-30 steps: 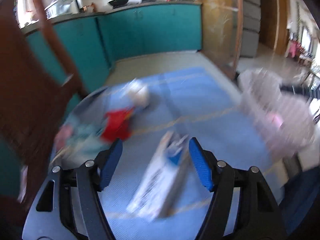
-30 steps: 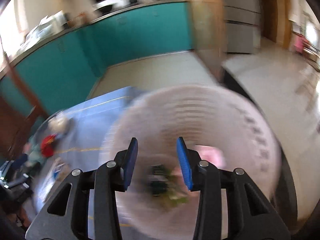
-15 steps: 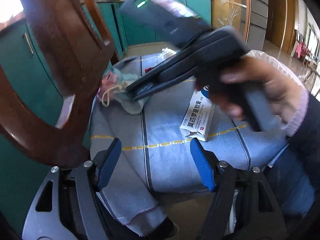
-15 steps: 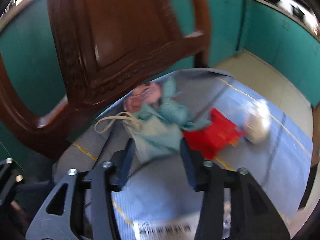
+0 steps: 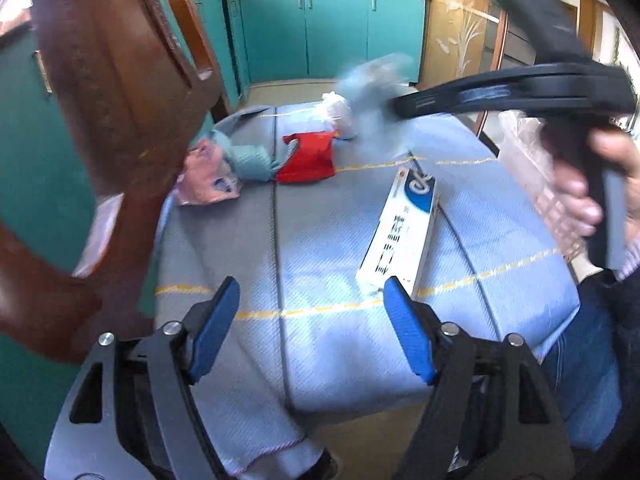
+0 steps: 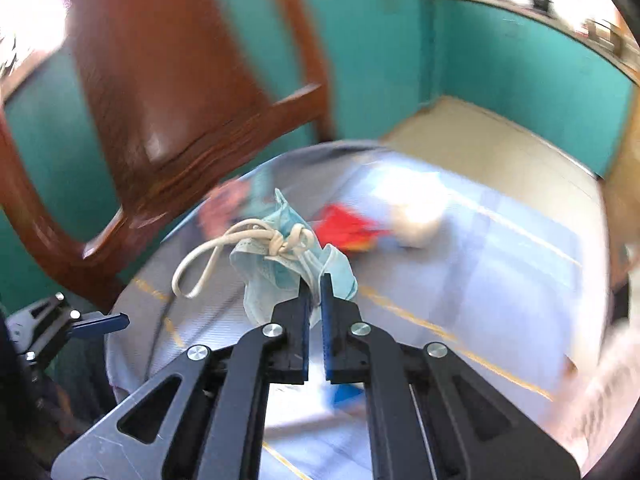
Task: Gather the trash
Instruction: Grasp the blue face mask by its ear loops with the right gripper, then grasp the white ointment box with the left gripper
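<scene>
My right gripper (image 6: 316, 284) is shut on a crumpled light-blue face mask (image 6: 280, 264), and the mask's white ear loops (image 6: 216, 252) dangle to the left. In the left wrist view the same gripper (image 5: 400, 104) hangs over the table's far side, with the mask a blurred pale-blue shape (image 5: 372, 92) at its tip. My left gripper (image 5: 312, 320) hovers over the near edge, its jaws opening with nothing between them. A white medicine box (image 5: 404, 232) lies just ahead of its right finger. Farther back lie a red packet (image 5: 308, 152), a pink wrapper (image 5: 206, 178), a teal scrap (image 5: 252, 160) and a white crumpled bag (image 5: 338, 114).
A blue-grey cloth (image 5: 320, 248) covers the table and hangs over its near edge. A dark wooden chair (image 5: 120, 80) crowds the left side. A pink mesh basket (image 5: 532, 168) stands at the right, behind the person's hand (image 5: 592, 188). Teal cabinets (image 5: 332, 28) line the back.
My right gripper was open over the mask and has shut on it and lifted it off the cloth. In the left wrist view that gripper has swung up and to the right.
</scene>
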The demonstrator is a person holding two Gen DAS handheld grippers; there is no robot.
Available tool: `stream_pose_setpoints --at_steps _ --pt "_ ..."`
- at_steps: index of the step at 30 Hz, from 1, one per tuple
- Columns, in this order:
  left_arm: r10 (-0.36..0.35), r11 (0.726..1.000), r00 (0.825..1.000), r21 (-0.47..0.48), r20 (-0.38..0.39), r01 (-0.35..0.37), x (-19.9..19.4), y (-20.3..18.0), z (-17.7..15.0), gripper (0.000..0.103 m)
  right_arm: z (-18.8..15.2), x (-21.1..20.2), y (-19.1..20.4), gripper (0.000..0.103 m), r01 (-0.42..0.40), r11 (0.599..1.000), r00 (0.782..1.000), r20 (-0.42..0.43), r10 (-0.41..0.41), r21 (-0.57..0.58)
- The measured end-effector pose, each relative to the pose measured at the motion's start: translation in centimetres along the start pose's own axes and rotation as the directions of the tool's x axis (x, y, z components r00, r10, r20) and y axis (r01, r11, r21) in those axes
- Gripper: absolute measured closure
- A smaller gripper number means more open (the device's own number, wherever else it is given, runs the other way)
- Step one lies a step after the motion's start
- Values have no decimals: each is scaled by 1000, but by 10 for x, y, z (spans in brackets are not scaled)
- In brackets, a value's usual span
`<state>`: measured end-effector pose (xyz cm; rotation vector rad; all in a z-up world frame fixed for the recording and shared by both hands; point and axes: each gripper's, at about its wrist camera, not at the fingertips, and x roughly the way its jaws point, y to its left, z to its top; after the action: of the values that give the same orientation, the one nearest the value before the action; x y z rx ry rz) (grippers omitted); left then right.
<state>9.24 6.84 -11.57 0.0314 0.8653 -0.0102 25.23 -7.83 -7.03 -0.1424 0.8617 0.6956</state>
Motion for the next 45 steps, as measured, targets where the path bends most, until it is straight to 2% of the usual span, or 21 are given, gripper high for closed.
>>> stream_pose_setpoints --at_steps 2,7,12,18,19,24,32,42,43,44,45 --pt "-28 1000 1000 -3 -11 28 13 -3 6 22 -14 -18 -29 97 76 995 997 10 -77 71" --pt "-104 993 993 45 -63 107 43 -34 25 16 -44 -32 -63 97 167 967 986 -35 -164 190" --pt "-96 989 990 102 -103 106 60 -62 30 16 -52 -35 -58 97 195 969 981 -36 -192 154" --pt "-109 987 984 99 -140 123 74 -65 29 16 -55 -36 -54 97 195 969 981 -32 -193 153" --pt "-101 988 985 104 -139 116 75 -66 30 18 -56 -36 -53 97 196 969 981 -33 -194 153" --pt "-88 985 985 132 -149 108 73 -68 27 48 -58 -34 -50 97 201 968 980 -36 -198 148" --pt "-78 991 991 98 -111 89 62 -62 25 54 -62 -30 -48 97 226 964 974 -49 -221 141" --pt "-3 998 1000 62 18 1 23 -52 33 57 -64 -25 -41 97 247 963 968 -63 -241 109" --pt "-3 998 1000 61 24 2 20 -51 33 67 -65 -25 -40 97 248 963 968 -64 -242 105" --pt "-7 998 1000 60 19 5 19 -51 33 83 -65 -24 -40 97 248 963 968 -65 -242 104" --pt "-14 998 1000 56 15 13 18 -50 33 84 -65 -24 -39 97 248 963 968 -66 -243 102"
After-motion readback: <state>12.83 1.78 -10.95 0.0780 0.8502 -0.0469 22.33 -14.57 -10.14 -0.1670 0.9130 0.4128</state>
